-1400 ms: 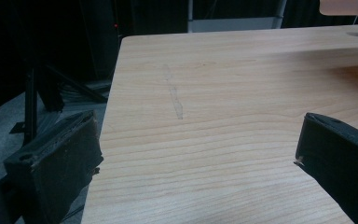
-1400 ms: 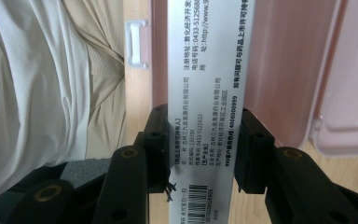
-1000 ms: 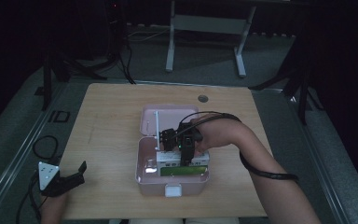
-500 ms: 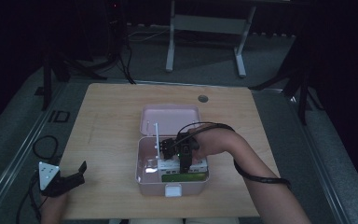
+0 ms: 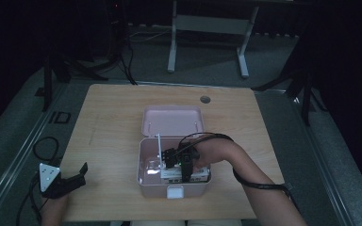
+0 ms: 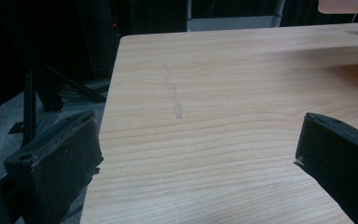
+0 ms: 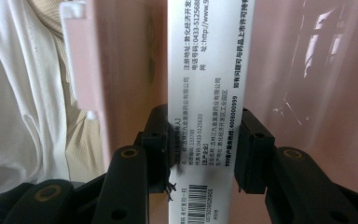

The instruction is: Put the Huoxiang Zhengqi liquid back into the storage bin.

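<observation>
1. Carton: white, narrow, printed with black text and a barcode. It sits between the jaws of the right gripper, pinched on both long sides, inside the pink box.
2. In the high view the right gripper is down in the box, over the carton, which lies along the near wall.
3. Right gripper view: pink box wall behind and to both sides of the carton; beyond the wall, white and beige cloth.
4. A thin white rod stands up in the box just left of the right gripper.
5. Lid: swung back, lying open on the surface beyond the gripper. White latch on the box front, nearer the person.
6. Right forearm comes in from bottom right, a black cable looped around it.
7. Left gripper: well left of the box, at the near left edge of the surface, jaws spread wide with nothing between.
8. Left gripper view: left gripper over bare wood; a faint scuff mark ahead of it; a corner of the pink box far right.
</observation>
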Available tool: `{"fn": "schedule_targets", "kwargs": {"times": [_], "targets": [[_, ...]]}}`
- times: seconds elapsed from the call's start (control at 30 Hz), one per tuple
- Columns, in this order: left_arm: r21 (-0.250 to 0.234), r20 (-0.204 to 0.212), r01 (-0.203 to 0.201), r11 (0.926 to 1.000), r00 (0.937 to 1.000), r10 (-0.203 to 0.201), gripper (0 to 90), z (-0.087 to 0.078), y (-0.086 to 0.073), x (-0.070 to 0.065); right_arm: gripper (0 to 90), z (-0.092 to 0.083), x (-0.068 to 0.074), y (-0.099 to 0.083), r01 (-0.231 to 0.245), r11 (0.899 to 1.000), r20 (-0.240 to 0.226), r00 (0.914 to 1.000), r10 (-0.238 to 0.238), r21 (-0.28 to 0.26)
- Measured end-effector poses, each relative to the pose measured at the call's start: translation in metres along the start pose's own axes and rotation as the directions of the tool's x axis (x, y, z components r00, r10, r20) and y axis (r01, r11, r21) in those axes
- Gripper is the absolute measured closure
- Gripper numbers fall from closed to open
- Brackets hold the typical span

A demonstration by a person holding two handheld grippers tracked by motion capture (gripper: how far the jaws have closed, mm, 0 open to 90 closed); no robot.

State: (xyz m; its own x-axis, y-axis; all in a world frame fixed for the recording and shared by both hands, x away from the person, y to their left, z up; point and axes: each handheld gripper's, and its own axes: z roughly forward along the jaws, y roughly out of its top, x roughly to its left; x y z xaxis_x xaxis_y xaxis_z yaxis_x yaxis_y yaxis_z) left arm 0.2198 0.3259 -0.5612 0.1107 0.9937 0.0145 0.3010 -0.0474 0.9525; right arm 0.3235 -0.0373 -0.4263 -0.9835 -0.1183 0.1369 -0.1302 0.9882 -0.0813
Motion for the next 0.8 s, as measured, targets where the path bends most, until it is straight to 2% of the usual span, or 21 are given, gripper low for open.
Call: {"fn": "schedule_targets", "kwargs": {"times": [0.27, 0.5, 0.63, 0.7, 0.8], "targets": [[0.001, 0.002, 0.001, 1.0000, 1.0000, -0.001, 0.4, 0.000, 0.000, 0.000, 62.1, 0.011, 0.001, 0.001, 0.000, 1.000, -0.017, 0.9998, 0.000, -0.003], [0.001, 0.003, 0.000, 1.0000, 1.0000, 0.000, 0.4, 0.000, 0.000, 0.000, 61.8, 0.024, 0.000, 0.004, 0.002, 1.000, -0.009, 1.0000, -0.002, 0.026], [0.004, 0.003, -0.002, 1.0000, 1.0000, 0.002, 0.4, 0.000, 0.000, 0.000, 60.0, 0.023, -0.002, 0.001, -0.006, 1.000, -0.024, 0.9997, 0.006, 0.012], [0.004, 0.003, -0.002, 1.0000, 1.0000, 0.002, 0.4, 0.000, 0.000, 0.000, 57.5, 0.017, -0.003, -0.001, -0.017, 1.000, -0.027, 0.9995, 0.017, -0.006], [0.002, 0.003, -0.003, 1.0000, 1.0000, 0.003, 0.4, 0.000, 0.000, 0.000, 52.6, 0.003, -0.003, -0.008, -0.041, 0.998, -0.008, 0.9991, 0.041, -0.042]]}}
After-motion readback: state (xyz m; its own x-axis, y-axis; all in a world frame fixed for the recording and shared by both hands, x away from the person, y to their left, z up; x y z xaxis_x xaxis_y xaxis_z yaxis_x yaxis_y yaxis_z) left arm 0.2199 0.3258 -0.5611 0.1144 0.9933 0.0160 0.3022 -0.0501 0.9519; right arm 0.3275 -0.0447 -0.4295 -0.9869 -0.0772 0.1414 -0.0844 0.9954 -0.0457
